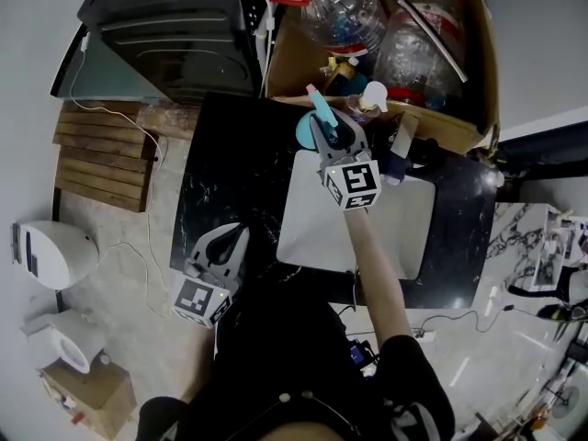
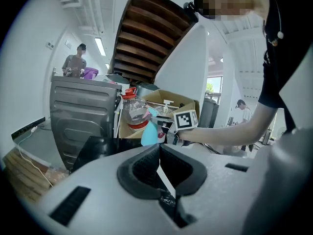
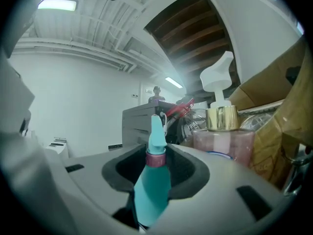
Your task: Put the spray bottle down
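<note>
A teal spray bottle (image 1: 312,122) with a pink collar sits between the jaws of my right gripper (image 1: 333,138), which is shut on its body. It is held roughly upright over the back of the black table (image 1: 220,154), just in front of the cardboard box (image 1: 464,81). In the right gripper view the bottle (image 3: 151,190) fills the gap of the gripper (image 3: 155,173), nozzle pointing up. My left gripper (image 1: 234,239) hangs at the table's near left edge, its jaws together and nothing in them (image 2: 159,168). The left gripper view shows the bottle (image 2: 149,133) from afar.
A pink pump bottle (image 3: 222,129) with a gold collar stands close on the right of the spray bottle. The box holds clear plastic bottles (image 1: 344,7). A white mat (image 1: 395,228) covers the table's middle. A black appliance (image 1: 175,26) stands at the back left.
</note>
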Motion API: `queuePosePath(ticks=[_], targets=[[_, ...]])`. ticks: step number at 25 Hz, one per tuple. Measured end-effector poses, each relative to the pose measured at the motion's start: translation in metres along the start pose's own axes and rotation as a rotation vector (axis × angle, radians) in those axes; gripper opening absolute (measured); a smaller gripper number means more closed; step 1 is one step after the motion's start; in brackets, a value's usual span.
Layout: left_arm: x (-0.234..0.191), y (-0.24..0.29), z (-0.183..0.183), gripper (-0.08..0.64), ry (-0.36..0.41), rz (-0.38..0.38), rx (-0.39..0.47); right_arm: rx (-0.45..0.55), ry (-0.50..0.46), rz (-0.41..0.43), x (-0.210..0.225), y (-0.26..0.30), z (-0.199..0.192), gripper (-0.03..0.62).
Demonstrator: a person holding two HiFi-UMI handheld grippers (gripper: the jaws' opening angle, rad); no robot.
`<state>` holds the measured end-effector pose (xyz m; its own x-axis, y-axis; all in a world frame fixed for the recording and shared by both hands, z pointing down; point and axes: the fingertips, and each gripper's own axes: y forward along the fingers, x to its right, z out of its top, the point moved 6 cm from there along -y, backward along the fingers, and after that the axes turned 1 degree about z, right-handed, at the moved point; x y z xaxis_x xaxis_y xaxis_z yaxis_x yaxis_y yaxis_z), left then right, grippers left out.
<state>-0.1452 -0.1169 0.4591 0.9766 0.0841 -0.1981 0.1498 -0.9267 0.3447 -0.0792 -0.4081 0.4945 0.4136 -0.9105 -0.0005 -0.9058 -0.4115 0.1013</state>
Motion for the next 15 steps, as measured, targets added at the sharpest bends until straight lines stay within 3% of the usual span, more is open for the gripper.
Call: queuePosePath(ticks=[15], targets=[[-0.005, 0.001, -0.008, 0.006, -0.011, -0.001, -0.022, 0.034, 0.029, -0.008, -0.003, 0.016, -0.009, 0.141]])
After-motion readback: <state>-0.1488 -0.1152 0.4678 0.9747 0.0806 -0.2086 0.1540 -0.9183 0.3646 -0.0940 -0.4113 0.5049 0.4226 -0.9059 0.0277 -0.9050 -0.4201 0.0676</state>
